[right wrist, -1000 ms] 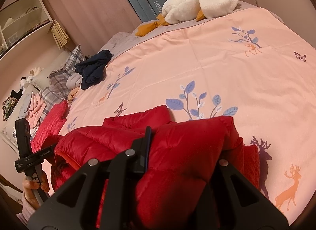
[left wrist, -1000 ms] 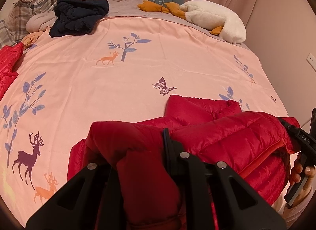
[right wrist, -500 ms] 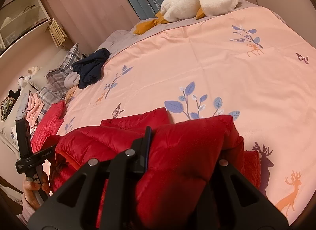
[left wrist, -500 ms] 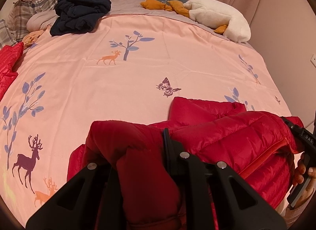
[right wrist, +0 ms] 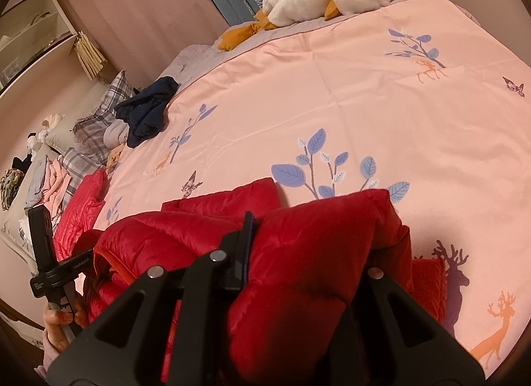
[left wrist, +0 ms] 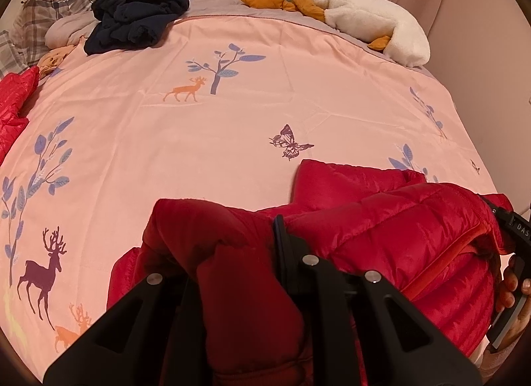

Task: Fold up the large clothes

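Note:
A red puffer jacket (left wrist: pixel 391 220) lies bunched at the near edge of the pink bed cover (left wrist: pixel 215 140). My left gripper (left wrist: pixel 232 253) is shut on a thick fold of the jacket's left end and holds it raised. My right gripper (right wrist: pixel 298 253) is shut on the jacket's (right wrist: pixel 186 233) other end, also raised. The fabric covers most of both pairs of fingers. The lower layer of the jacket rests on the bed beneath the lifted fold. Each gripper's handle and the hand on it show at the edge of the other view.
A dark navy garment (left wrist: pixel 136 18) lies crumpled at the far left by plaid pillows (left wrist: pixel 49 11). A white and orange plush goose (left wrist: pixel 365 21) lies at the head of the bed. Another red garment (left wrist: pixel 13 100) lies at the left edge. A wall stands at the right.
Both grippers have moved slightly forward over the bed with the jacket still held. The grip on the fabric looks unchanged.

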The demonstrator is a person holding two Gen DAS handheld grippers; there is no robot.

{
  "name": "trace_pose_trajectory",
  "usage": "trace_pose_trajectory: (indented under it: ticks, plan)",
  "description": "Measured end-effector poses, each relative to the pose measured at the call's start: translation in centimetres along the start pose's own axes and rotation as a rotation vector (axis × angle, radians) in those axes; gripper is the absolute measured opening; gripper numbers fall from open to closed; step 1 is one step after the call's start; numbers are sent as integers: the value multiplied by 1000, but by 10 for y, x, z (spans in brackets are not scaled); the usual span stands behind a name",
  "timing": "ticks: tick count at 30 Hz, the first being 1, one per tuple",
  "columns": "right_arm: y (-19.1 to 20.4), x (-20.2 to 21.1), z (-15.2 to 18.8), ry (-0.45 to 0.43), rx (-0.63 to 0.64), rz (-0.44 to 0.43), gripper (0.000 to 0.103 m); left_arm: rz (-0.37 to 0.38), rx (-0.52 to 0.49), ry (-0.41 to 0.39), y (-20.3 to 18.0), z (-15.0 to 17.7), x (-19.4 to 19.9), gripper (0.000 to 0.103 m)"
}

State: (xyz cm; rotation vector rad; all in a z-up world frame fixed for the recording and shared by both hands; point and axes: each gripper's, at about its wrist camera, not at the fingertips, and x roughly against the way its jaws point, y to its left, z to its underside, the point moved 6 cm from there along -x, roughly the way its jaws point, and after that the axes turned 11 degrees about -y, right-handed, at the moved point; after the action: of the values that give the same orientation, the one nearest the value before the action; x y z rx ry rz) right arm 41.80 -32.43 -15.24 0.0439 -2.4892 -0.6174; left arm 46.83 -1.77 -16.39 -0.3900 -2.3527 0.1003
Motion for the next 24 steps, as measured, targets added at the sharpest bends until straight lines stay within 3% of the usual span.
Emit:
trace_pose_trajectory:
  ticks: [24]
  plan:
    - [-2, -10, 1, 18, 1, 8, 13, -24, -1, 21, 1, 0, -13, 14]
